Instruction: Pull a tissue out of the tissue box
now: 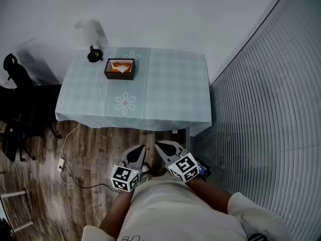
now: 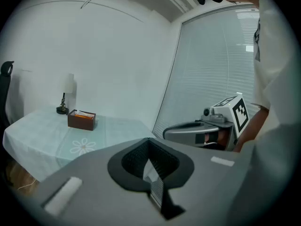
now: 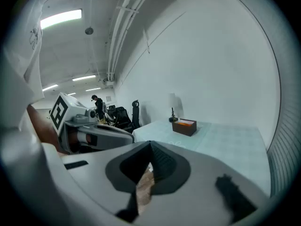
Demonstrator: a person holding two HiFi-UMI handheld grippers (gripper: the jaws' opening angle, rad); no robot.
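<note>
A dark brown tissue box (image 1: 120,68) with a white tissue poking from its top stands at the back left of the table (image 1: 165,92), which has a pale blue checked cloth. The same tissue box (image 2: 81,119) shows far off in the left gripper view, and small as the tissue box (image 3: 184,126) in the right gripper view. Both grippers are held close to my body, well short of the table. My left gripper (image 1: 138,150) and my right gripper (image 1: 159,146) are shut with nothing between their jaws.
A small lamp (image 1: 91,40) stands on the table's back left corner beside the box. Black office chairs (image 1: 15,99) stand left of the table. A white cable (image 1: 70,157) runs over the wooden floor. A slatted blind wall (image 1: 271,114) lines the right side.
</note>
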